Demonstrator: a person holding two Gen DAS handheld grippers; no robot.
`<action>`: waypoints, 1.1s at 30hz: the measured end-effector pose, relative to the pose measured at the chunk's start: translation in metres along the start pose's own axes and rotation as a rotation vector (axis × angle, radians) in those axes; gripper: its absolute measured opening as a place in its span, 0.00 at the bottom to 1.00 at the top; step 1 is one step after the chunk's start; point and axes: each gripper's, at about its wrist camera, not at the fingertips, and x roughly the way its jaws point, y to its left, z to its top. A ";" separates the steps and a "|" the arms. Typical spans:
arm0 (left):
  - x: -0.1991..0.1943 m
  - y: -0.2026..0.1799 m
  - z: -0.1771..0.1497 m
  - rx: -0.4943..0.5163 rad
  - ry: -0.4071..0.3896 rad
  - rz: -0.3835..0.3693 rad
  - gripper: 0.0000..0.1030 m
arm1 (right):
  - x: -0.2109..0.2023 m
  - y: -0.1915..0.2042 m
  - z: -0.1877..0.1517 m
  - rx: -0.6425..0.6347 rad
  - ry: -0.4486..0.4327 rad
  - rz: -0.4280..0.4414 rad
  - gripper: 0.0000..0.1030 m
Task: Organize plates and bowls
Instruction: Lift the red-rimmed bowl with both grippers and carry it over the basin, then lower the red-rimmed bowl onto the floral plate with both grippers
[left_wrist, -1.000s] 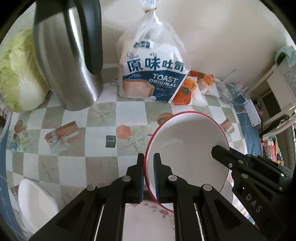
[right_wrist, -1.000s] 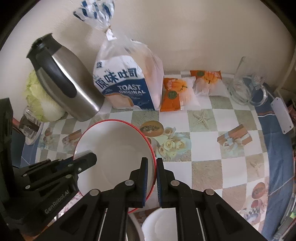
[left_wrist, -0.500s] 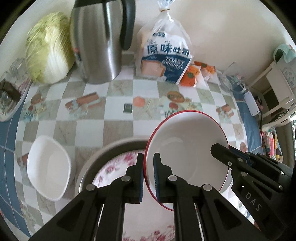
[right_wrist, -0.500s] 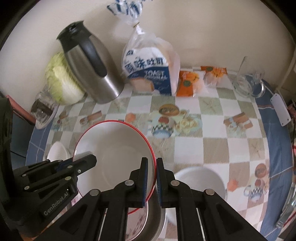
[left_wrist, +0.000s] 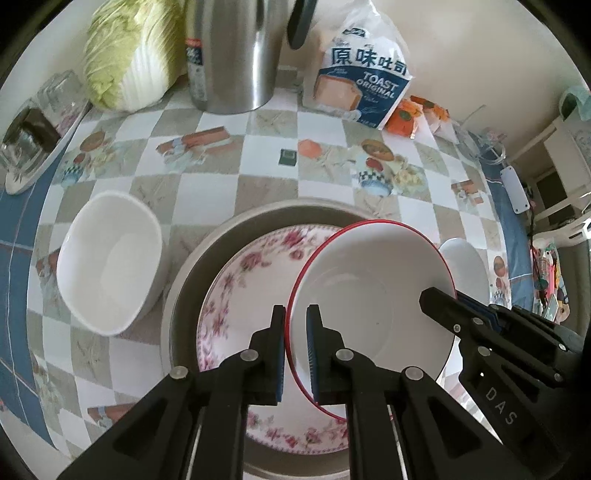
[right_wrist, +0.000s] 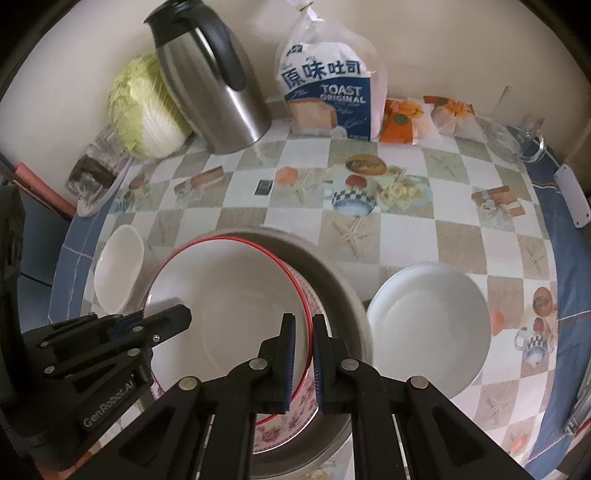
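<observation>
Presently we clamp the red-rimmed bowl (left_wrist: 373, 295) with both grippers, left (left_wrist: 295, 354) at nine o'clock, right (right_wrist: 303, 363) at three, over the floral plate (left_wrist: 243, 288); lower level, centred, release together.

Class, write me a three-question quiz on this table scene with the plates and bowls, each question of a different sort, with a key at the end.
1. True or false: the red-rimmed bowl is gripped by both the left tongs and the right tongs.
2. What lies directly under the red-rimmed bowl? A) a loaf of bread B) the flowered plate inside the grey basin C) a cabbage
3. Fill in: the metal jug stands between the cabbage and the ____.

Key: 1. true; 2. B; 3. bag of toast
</observation>
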 end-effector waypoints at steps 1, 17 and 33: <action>0.000 0.001 -0.001 -0.005 0.004 -0.001 0.09 | 0.000 0.001 -0.002 0.000 0.003 0.003 0.09; 0.004 0.012 -0.013 -0.033 0.045 0.006 0.09 | 0.008 0.012 -0.013 0.001 0.041 0.017 0.10; 0.009 0.015 -0.012 -0.037 0.055 0.000 0.11 | 0.014 0.013 -0.010 0.015 0.055 0.020 0.10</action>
